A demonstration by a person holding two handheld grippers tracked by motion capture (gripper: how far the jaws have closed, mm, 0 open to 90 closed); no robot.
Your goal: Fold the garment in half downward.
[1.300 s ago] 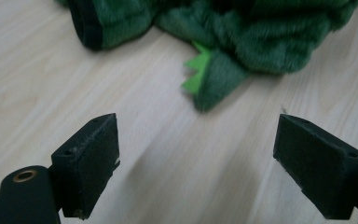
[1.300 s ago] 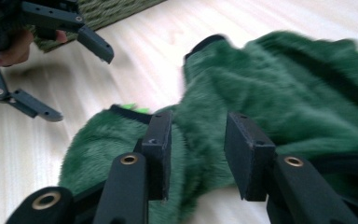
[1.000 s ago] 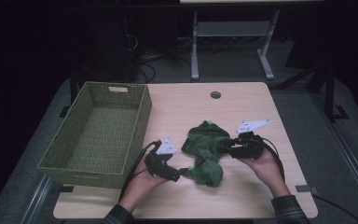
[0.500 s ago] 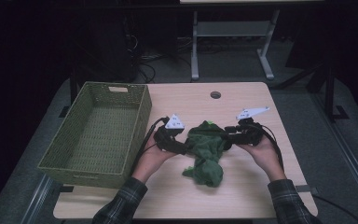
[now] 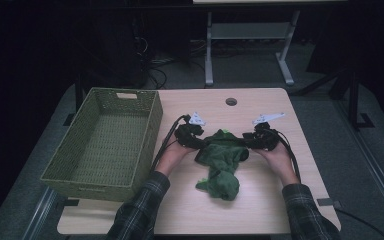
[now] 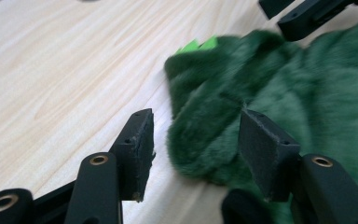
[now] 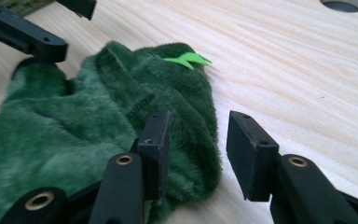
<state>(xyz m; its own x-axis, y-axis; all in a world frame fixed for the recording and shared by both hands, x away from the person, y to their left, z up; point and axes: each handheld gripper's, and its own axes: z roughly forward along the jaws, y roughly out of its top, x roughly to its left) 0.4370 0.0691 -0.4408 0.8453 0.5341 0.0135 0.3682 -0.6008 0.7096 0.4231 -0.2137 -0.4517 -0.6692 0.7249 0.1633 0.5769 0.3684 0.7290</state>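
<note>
- Nearest to me, the lower end of the green plush garment [image 5: 220, 167] is lying bunched on the wooden table [image 5: 260, 210], trailing toward my edge; nothing there is spread or folded yet.
- Along its upper edge, I am working both grippers in from opposite sides. The left gripper [image 6: 193, 140] is at the garment's left corner: its jaws have just been closing, with a fold of plush between them, but the pads are not yet pressing, so I judge it still open.
- The right gripper [image 7: 196, 151] is at the garment's right corner. Its jaws are standing apart, one pad against the plush edge, the other over bare wood; no grip that I can see.
- Past the grippers, a small bright-green tag [image 7: 187, 59] is sticking out at the garment's top edge.
- Left of the garment, the woven basket [image 5: 100, 100] is standing with nothing in it, well apart.
- My judgement: I am at the start, with both corner grips still to be made, then lifting and handling the garment.
</note>
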